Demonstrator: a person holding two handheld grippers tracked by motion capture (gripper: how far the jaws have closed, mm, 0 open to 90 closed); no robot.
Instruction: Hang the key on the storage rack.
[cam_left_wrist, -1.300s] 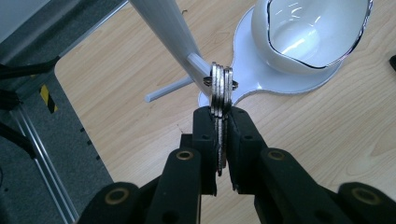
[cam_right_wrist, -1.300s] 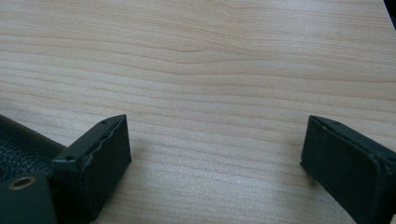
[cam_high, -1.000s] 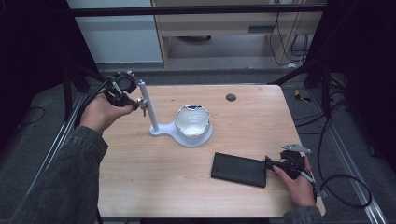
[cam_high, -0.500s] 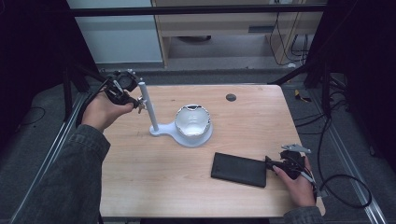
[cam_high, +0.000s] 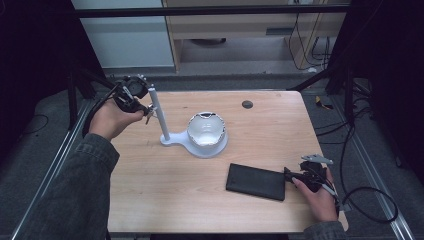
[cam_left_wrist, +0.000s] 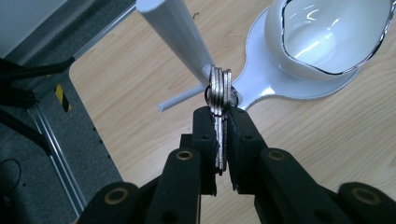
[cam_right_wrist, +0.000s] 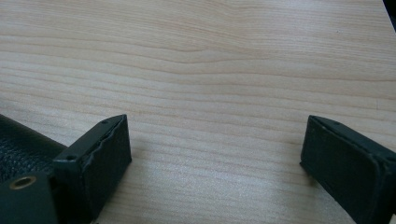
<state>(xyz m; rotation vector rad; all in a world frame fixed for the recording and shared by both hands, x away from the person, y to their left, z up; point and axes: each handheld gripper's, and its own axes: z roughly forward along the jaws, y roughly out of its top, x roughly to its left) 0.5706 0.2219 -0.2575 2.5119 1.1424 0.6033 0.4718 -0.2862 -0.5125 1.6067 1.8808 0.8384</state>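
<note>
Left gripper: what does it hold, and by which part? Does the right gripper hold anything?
The left gripper is shut on the keys, clamping their blades while their heads stick out. The right gripper is open, holding nothing.

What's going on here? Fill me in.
A person works at a wooden table with a hand-held gripper in each hand. The left hand-held gripper is shut on a bunch of keys, held at the white stand's post beside its bowl. The right hand-held gripper rests open next to a black wallet.
</note>
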